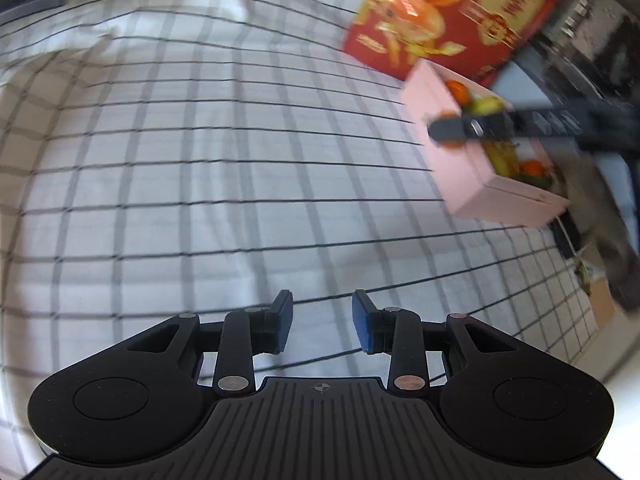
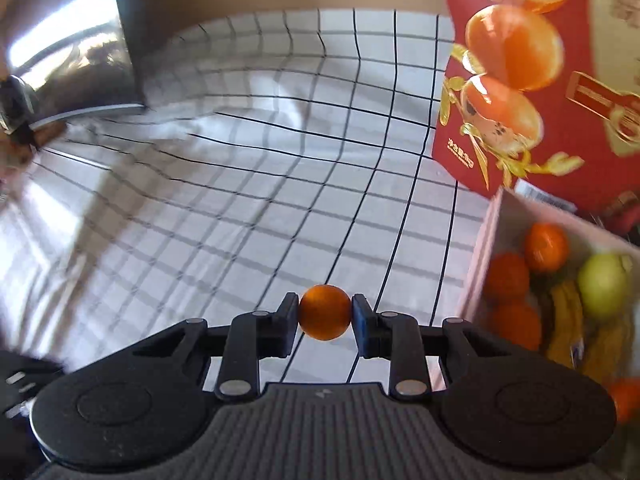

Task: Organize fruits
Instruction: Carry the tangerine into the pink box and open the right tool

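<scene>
My right gripper (image 2: 325,314) is shut on a small orange (image 2: 325,312) and holds it above the checked cloth, just left of the pink box (image 2: 478,256). The box holds several oranges (image 2: 546,246), a green apple (image 2: 602,284) and bananas (image 2: 566,320). In the left wrist view my left gripper (image 1: 322,326) is open and empty over the cloth. The pink box (image 1: 452,160) stands at its far right, and the right gripper's finger (image 1: 472,128) reaches over the box's near wall.
A red carton printed with oranges (image 2: 532,80) (image 1: 452,12) stands behind the pink box. A white cloth with a dark grid (image 1: 200,160) covers the table. A dark shiny appliance (image 2: 80,52) stands at the far left of the right wrist view.
</scene>
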Tool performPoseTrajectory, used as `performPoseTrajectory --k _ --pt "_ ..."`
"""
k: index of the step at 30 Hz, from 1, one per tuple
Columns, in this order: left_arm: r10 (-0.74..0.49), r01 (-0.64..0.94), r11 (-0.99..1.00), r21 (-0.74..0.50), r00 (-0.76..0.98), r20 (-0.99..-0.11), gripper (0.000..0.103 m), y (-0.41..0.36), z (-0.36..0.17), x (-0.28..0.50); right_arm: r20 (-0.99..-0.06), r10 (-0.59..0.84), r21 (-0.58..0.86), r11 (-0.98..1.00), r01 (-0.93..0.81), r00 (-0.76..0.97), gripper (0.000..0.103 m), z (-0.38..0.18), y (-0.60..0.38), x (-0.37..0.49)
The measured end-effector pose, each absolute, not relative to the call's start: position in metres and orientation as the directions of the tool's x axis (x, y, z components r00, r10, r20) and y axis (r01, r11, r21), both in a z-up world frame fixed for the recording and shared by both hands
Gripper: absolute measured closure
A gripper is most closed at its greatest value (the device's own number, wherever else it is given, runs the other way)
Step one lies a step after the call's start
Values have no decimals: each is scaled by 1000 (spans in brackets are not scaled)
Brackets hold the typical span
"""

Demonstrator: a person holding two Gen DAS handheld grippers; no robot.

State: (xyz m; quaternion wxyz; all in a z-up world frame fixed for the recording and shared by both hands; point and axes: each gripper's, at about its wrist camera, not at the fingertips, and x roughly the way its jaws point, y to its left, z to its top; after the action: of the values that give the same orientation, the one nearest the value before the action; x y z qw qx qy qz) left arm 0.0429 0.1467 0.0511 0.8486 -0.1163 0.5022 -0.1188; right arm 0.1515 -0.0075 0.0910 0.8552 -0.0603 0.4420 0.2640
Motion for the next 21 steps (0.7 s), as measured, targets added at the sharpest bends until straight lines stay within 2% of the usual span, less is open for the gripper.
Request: performPoseTrajectory --k 4,10,16,21 --pt "-370 179 929 -324 439 -819 67 115 53 57 -794 421 212 868 -449 440 75 91 -41 109" --pt "-436 316 891 -327 391 -811 67 62 56 73 -796 312 156 934 -322 519 75 95 -100 72" --pt "-459 390 864 -317 352 -816 67 30 56 74 -723 217 127 975 -183 656 75 126 -159 72" --pt "-437 381 875 -298 361 -824 67 27 56 76 -653 223 133 975 -180 724 75 145 -168 95"
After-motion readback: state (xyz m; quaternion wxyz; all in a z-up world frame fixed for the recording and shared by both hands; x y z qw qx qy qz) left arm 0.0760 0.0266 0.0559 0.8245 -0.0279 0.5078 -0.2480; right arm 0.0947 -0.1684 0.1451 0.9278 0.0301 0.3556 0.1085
